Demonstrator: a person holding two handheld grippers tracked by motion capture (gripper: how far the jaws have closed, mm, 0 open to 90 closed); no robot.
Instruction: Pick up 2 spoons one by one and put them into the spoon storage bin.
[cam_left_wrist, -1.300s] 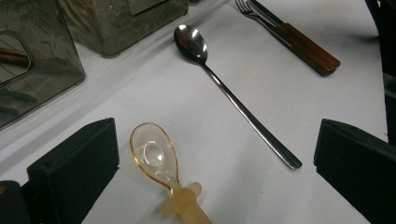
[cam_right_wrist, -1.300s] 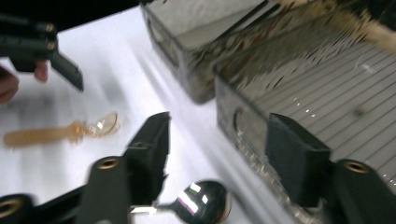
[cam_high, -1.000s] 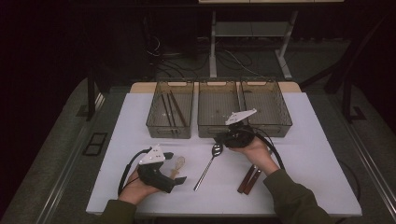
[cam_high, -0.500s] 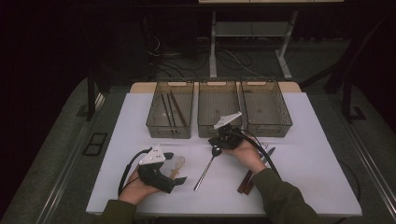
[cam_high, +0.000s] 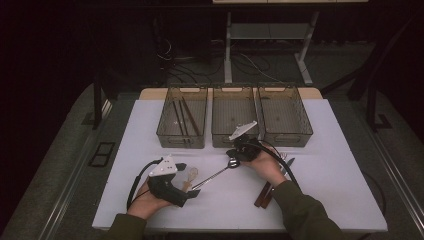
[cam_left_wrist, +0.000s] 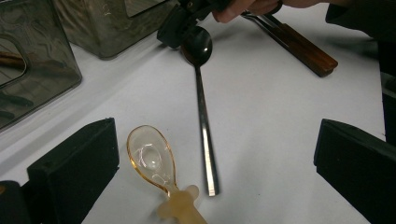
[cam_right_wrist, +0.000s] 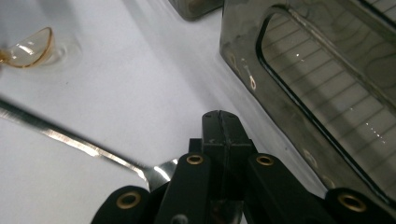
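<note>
High view has the right gripper (cam_high: 233, 161) pinched completely closed, jaws pressed together right over the bowl of the metal spoon (cam_high: 212, 176) lying on the white table (cam_high: 325, 150) in front of the middle bin (cam_high: 234, 112). Left gripper (cam_left_wrist: 215, 154) sits wide open around a clear plastic spoon (cam_left_wrist: 152, 156).

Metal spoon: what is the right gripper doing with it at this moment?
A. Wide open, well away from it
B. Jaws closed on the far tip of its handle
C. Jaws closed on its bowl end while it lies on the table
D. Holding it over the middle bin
C: the right gripper has its jaws shut at the bowl of the metal spoon, whose handle lies flat on the table, short of the middle bin.
</note>
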